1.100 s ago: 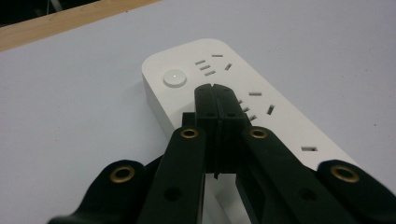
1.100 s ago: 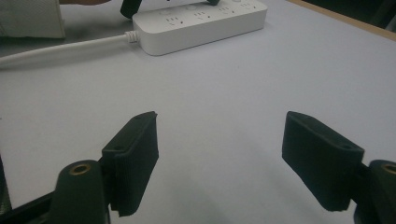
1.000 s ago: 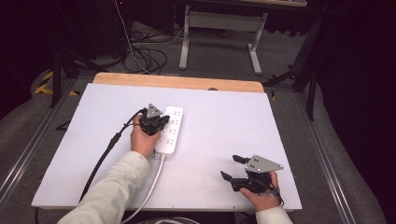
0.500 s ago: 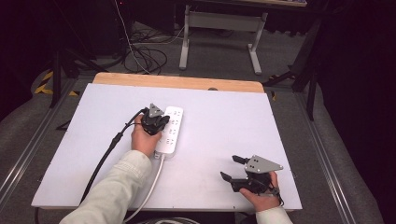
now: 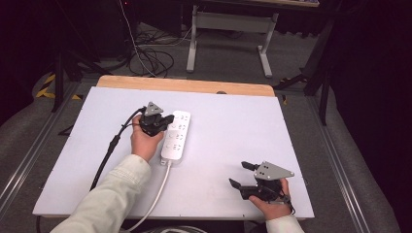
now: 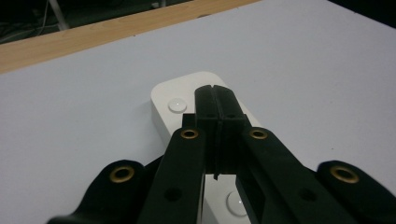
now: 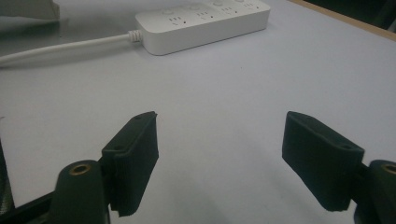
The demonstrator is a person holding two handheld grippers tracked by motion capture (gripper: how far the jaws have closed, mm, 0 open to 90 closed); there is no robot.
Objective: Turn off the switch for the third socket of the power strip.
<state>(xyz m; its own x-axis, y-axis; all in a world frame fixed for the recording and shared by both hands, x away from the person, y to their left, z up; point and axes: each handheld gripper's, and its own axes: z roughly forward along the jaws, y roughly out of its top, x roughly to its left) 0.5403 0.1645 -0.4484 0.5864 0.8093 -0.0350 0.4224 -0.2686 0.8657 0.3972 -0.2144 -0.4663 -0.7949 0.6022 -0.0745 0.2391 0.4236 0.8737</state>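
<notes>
My left gripper [image 5: 167, 119], fingers clenched empty, pressed the stiff, light power strip [image 5: 176, 136] at frame centre; my right gripper [image 5: 241, 175] hung released.

High view overhead facing forward, claw views low, all sharing power strip [image 5: 176, 136]

Big white table top [image 5: 233, 145] w/ a strip of light wood [image 5: 184, 85] along its far edge. Grey carpet floor [image 5: 228, 58] all around it. Metal rails [image 5: 350, 170] run along the floor on both sides of the table. Behind it stands a grey desk frame [image 5: 228, 29] w/ two legs. Black cables [image 5: 150, 53] lie in loops on the floor near it. Yellow-black tape [image 5: 46, 85] at far left. Back of room is very dark.
</notes>
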